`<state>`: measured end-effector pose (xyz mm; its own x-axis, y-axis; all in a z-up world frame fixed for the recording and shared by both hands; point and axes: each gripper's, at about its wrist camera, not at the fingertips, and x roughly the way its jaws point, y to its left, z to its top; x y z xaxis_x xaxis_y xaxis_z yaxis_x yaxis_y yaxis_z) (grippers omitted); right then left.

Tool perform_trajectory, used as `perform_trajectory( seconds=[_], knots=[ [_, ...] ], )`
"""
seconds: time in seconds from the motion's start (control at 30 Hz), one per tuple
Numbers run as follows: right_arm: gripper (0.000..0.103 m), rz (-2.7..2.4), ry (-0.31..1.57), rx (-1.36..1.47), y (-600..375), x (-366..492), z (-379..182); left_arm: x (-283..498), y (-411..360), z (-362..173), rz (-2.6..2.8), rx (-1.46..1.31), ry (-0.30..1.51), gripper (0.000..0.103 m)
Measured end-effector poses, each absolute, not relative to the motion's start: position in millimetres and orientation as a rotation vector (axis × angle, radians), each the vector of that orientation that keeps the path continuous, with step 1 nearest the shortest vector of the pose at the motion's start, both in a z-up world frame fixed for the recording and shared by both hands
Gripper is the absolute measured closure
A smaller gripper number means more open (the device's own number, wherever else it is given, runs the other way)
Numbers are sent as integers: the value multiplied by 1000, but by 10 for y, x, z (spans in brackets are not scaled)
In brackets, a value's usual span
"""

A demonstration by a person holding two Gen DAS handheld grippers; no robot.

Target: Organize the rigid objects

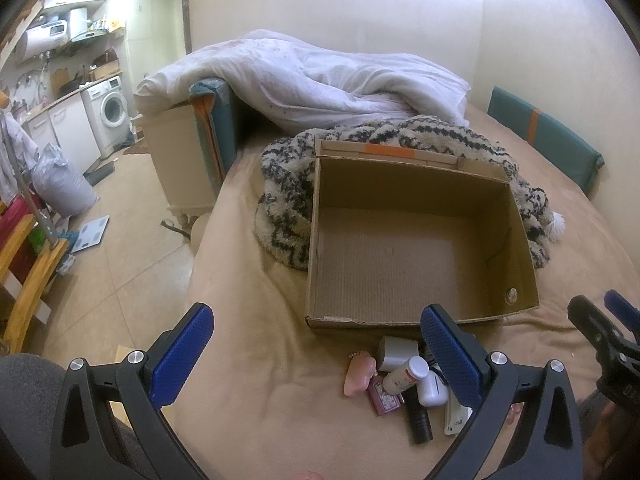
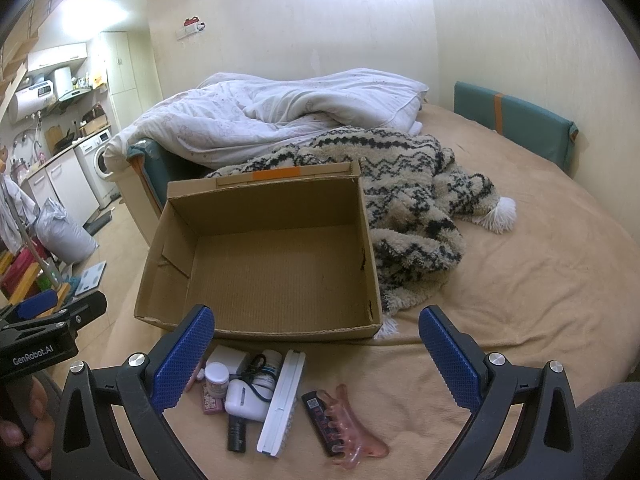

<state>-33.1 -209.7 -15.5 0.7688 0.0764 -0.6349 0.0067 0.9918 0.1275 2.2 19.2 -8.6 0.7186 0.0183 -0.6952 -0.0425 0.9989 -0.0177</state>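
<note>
An open, empty cardboard box [image 1: 416, 248] [image 2: 264, 256] sits on the tan bed. In front of it lies a pile of small items: a white bottle [image 1: 405, 375] [image 2: 217, 379], a white case [image 1: 432, 390] [image 2: 245, 401], a pink patterned box [image 1: 385, 399], a black tube [image 1: 418, 420] [image 2: 237, 435], a long white brush [image 2: 281, 404], a pink hair claw [image 2: 352, 436] and a dark bar [image 2: 318, 420]. My left gripper [image 1: 318, 354] hovers open above the pile's left side. My right gripper [image 2: 318, 354] hovers open over the pile, holding nothing.
A shaggy black-and-cream blanket [image 2: 404, 200] lies behind and right of the box, a white duvet [image 1: 312, 76] farther back. Green cushions [image 2: 516, 128] line the wall. The bed edge drops to a tiled floor [image 1: 120, 248] at left, with a scale [image 1: 93, 233] and bag there.
</note>
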Motion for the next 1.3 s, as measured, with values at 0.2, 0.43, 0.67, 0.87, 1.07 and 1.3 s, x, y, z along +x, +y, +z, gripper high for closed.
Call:
perform_trajectory(
  seconds=[0.2, 0.43, 0.67, 0.87, 1.07, 1.3],
  knots=[
    [0, 38, 693, 124, -2092, -333, -153, 18, 191, -80, 33, -33, 769, 0],
    [0, 36, 692, 124, -2093, -332, -154, 19, 204, -83, 33, -33, 769, 0],
    [0, 37, 691, 122, -2092, -333, -155, 21, 189, -79, 34, -32, 770, 0],
    [0, 35, 687, 118, -2093, -351, -156, 19, 192, -80, 32, -34, 767, 0],
    [0, 28, 693, 121, -2131, -290, -104, 6, 132, -68, 32, -26, 767, 0],
    [0, 47, 707, 134, -2142, -279, -138, 19, 132, -72, 33, -37, 775, 0]
  ],
)
